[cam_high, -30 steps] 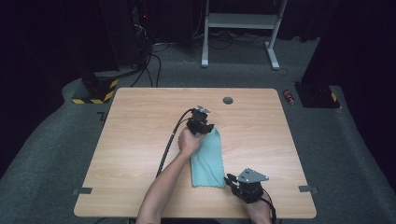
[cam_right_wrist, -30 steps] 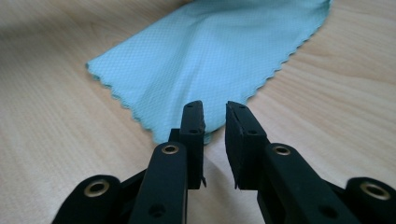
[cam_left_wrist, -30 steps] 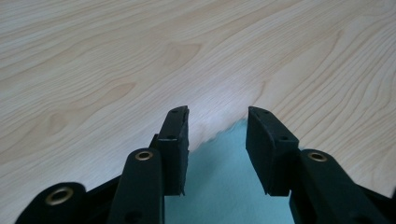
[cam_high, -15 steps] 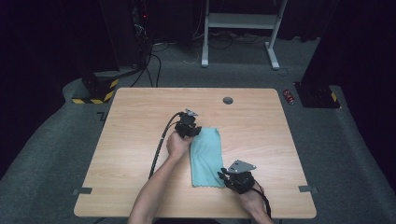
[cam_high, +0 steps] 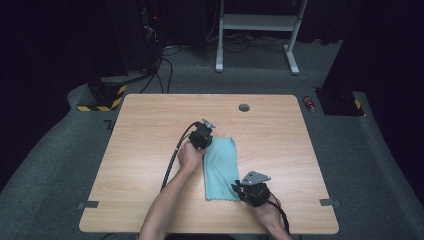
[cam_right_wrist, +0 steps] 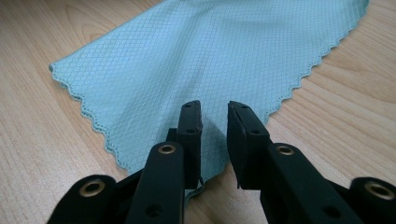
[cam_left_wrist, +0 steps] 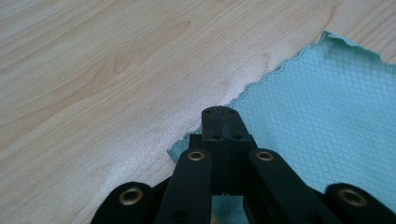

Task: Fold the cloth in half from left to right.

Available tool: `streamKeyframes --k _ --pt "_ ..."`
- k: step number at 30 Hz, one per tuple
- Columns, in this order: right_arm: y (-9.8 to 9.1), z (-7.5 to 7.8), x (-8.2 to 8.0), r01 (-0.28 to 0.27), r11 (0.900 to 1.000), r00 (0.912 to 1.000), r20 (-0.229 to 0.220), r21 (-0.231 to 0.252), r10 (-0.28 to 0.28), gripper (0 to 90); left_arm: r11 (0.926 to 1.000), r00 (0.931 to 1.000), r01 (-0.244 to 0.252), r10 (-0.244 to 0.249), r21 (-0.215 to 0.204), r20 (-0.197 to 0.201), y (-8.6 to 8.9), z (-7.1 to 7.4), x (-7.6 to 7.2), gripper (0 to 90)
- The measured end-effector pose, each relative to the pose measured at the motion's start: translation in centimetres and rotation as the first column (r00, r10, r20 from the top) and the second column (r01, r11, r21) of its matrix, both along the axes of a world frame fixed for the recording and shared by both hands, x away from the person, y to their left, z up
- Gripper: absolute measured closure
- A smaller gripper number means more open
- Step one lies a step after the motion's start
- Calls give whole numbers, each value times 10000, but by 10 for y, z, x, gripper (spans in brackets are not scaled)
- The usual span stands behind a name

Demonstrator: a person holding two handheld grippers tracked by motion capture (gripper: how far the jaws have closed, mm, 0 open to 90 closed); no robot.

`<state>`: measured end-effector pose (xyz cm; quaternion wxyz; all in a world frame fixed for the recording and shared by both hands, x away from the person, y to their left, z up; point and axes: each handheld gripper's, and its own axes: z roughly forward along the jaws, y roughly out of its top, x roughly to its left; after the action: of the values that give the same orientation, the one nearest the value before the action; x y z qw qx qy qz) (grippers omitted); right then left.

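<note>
The left gripper [cam_left_wrist: 219, 112] has its jaws fully together, having just been closing, and they meet on the scalloped edge of the teal cloth [cam_left_wrist: 322, 107] at its far left corner; a small fold of fabric bulges beside the jaws, so the cloth is pinched there. The right gripper [cam_right_wrist: 214, 122] has its jaws parted by a narrow gap, and the near right corner of the cloth [cam_right_wrist: 205, 56] lies on the wood between and under them; the pads do not press on the fabric. Both pairs of jaws point down at a slant toward the table [cam_high: 150, 145]. In the high view the left gripper [cam_high: 201, 135] sits at the far left corner of the cloth [cam_high: 220, 167], with the left hand [cam_high: 189, 156] behind it and its black cable running back along the forearm toward the near edge. The right gripper [cam_high: 252, 190] sits at the cloth's near right corner, its grey plate on top, with the right hand [cam_high: 267, 212] coming in from the near edge. The cloth lies flat, folded into a long rectangle, slightly right of the table's middle and nearer the near edge than the far one. A small round grommet [cam_high: 244, 107] is set in the table close to the far edge.
</note>
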<state>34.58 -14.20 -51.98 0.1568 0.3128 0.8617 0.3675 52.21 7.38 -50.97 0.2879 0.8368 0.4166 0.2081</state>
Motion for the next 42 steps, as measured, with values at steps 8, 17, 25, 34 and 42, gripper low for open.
streamKeyframes --k 8,17,25,34,42 --pt "-1 -1 1 -6 10000 10000 87 -11 6 752 9998 10000 -49 50 -188 48 4 4 -1 900" --pt "1 -1 1 -29 10000 9999 117 2 29 746 9977 9996 -127 110 -666 -256 16 7 -1 900" --pt "2 -1 1 -39 10000 9999 124 -74 40 746 9976 9993 -156 134 -668 -342 15 0 -1 787" --pt "3 -1 1 -23 10000 10000 93 -94 24 745 9983 9994 258 -270 526 213 5 0 -7 900" --pt "3 -1 2 -41 10000 9999 116 -65 42 746 9992 9992 -107 92 376 401 21 5 -12 900"
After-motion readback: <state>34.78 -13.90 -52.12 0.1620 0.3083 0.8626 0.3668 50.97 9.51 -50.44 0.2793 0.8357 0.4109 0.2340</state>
